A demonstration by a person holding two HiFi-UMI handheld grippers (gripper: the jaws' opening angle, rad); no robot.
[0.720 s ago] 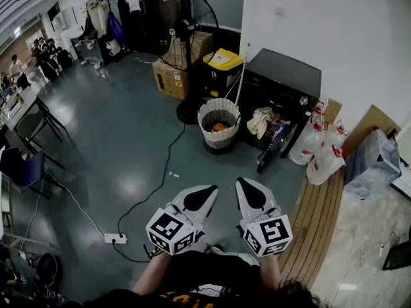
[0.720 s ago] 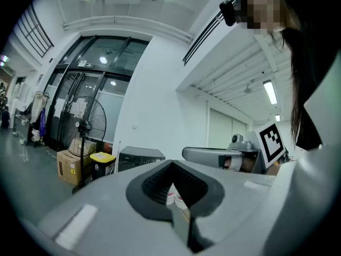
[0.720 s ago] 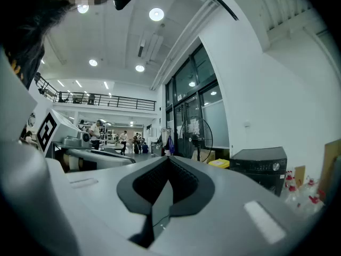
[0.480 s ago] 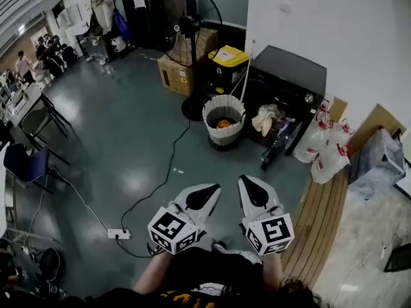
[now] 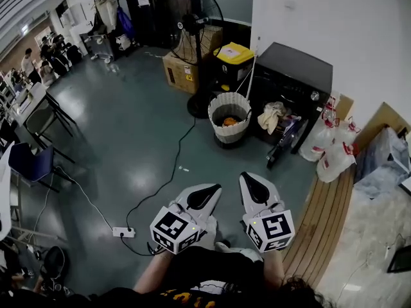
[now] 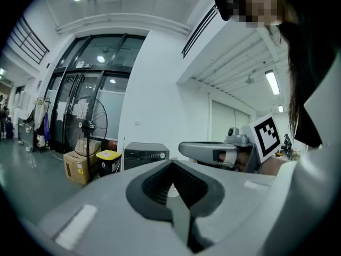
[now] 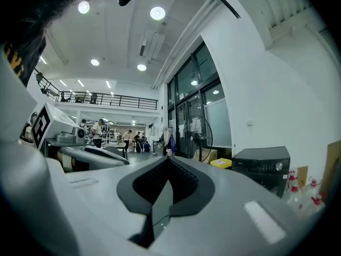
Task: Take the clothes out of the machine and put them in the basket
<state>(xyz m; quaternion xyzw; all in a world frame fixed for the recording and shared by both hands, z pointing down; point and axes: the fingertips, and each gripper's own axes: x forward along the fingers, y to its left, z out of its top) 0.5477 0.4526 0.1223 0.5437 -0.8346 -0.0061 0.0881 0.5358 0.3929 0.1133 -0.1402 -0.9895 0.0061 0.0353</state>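
Head view: both my tools sit low in front of me, left gripper [image 5: 204, 196] and right gripper [image 5: 254, 188], each clenched on nothing and well apart from the work. The machine [image 5: 292, 85] stands at one o'clock with its door dropped open and pale clothes [image 5: 270, 116] spilling over the lip. The basket [image 5: 229, 132] sits at twelve o'clock, just beside that door, with an orange item [image 5: 229, 120] inside. I judge I should walk in close, open one tool before it meets the cloth, and bite a thick fold. My left gripper view and right gripper view show only the machine's upper front beyond shut jaws; basket and clothes are hidden there.
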